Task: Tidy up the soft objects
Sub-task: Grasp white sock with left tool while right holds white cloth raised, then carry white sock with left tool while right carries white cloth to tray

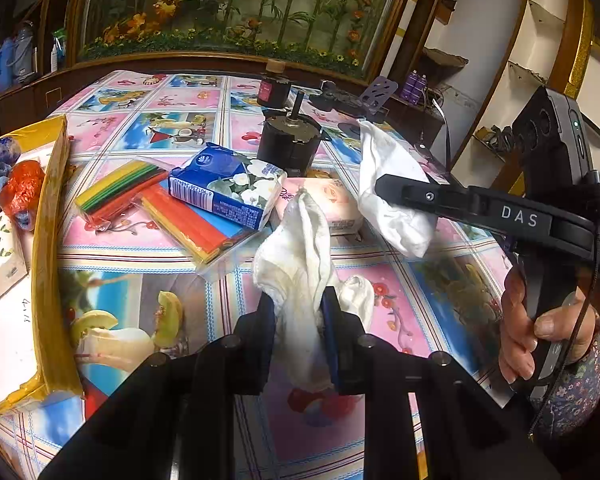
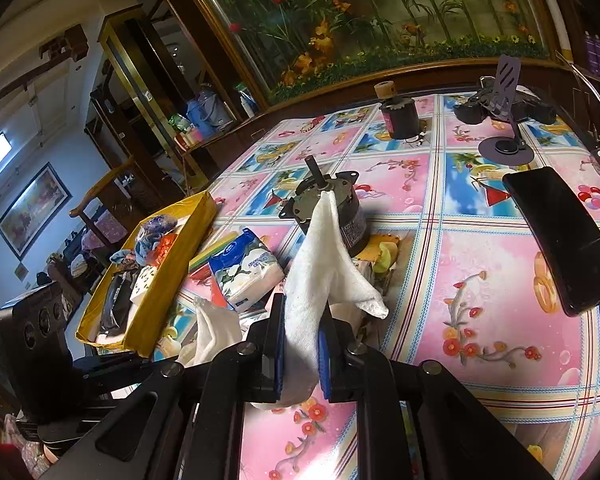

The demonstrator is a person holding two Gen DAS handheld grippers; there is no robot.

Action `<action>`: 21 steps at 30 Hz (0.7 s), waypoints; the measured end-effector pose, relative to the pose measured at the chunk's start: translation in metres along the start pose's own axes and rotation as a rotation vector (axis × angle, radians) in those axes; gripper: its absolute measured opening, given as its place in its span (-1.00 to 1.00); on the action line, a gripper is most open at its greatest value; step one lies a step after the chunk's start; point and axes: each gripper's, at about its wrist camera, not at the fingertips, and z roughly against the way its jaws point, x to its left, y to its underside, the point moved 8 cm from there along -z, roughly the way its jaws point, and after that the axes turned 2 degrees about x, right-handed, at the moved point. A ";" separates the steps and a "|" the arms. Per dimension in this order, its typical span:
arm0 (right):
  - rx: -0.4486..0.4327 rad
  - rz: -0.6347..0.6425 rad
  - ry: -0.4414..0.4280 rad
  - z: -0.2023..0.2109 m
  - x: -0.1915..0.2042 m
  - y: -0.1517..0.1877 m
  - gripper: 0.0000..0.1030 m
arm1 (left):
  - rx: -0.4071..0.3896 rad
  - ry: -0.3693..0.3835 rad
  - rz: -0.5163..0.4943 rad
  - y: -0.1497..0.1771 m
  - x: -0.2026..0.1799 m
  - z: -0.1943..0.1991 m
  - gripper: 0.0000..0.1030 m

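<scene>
White sock (image 1: 300,264) clamped in left gripper (image 1: 298,320), raised over flowered tablecloth (image 1: 400,312). Second white sock (image 2: 320,276) pinched in right gripper (image 2: 302,344), also lifted clear of the table; possibly a small cloth rather than a sock, folds hiding the shape. Just beyond the first sock: pink tissue pack (image 1: 332,204), blue tissue pack (image 1: 228,188), coloured strips in clear wrap (image 1: 156,200). Black motor (image 2: 328,208) directly behind the raised second sock, partly covered by it. Yellow box (image 2: 172,264) at left, holding blue and orange soft items. Black phone (image 2: 560,236) lying at right, purple phone stand (image 2: 504,120) farther back.
</scene>
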 end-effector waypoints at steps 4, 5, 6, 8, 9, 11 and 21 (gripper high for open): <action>-0.003 0.003 -0.010 0.001 0.002 0.000 -0.73 | 0.002 0.001 -0.002 0.000 0.000 0.000 -0.59; -0.005 0.005 -0.014 0.002 0.003 0.000 -0.73 | 0.004 0.000 -0.002 0.000 0.000 -0.001 -0.59; -0.006 0.006 -0.019 0.002 0.004 0.000 -0.73 | 0.005 -0.001 -0.002 0.000 0.000 -0.001 -0.59; -0.006 0.008 -0.027 0.002 0.005 0.000 -0.73 | 0.006 0.000 -0.003 0.000 -0.001 -0.002 -0.59; -0.006 0.007 -0.031 0.003 0.005 0.000 -0.73 | 0.007 0.000 -0.003 0.000 -0.001 -0.002 -0.59; -0.005 0.006 -0.037 0.003 0.006 0.000 -0.73 | 0.010 -0.003 -0.002 0.000 -0.001 -0.003 -0.59; -0.017 0.017 -0.052 0.006 0.011 0.000 -0.73 | 0.008 -0.016 0.010 0.001 0.003 -0.003 -0.58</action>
